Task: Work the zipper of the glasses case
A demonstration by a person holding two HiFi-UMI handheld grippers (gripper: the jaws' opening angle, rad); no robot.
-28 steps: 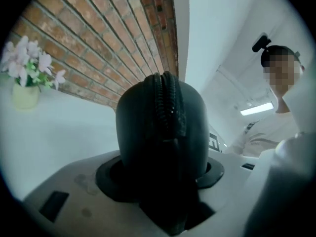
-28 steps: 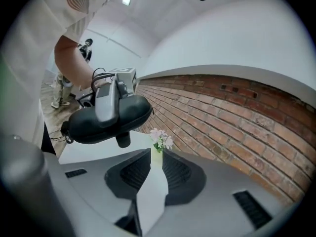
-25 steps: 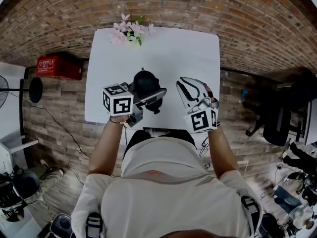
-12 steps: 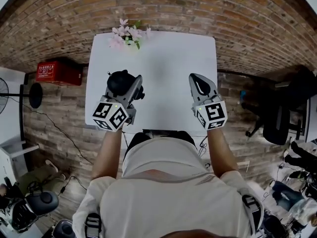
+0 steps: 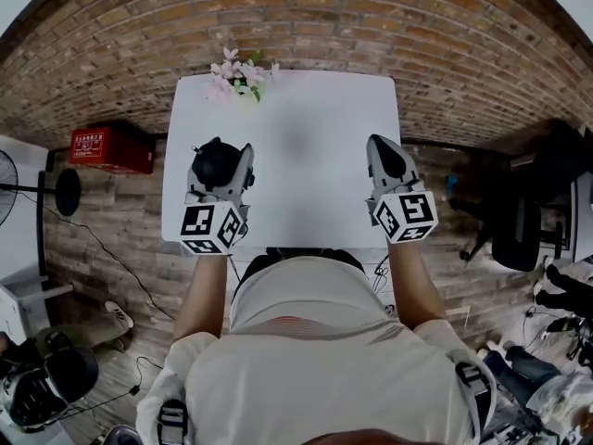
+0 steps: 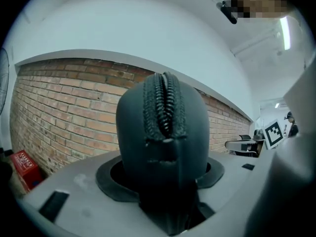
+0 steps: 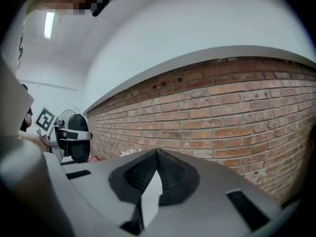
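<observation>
**Case up in the left tongs, zipper not yet worked**

Case stands clamped end-on in your left gripper, apparently lifted clear of the table and held over its left edge. The zipper runs up the middle of the end that faces back along the tongs. Its teeth look closed, and the pull cannot be made out.

Your right gripper hovers well apart over the table's right edge, its tongs pressed together on nothing. Beyond both, the white top runs to flowers at the far edge.

The step in hand looks like setting up for the pull. Keep the left grip firm and level, and turn the case so the zipper faces your right side. Part the right tongs before they arrive. Pinch only the pull tab, never the teeth, then draw along the seam while the left holds steady.
</observation>
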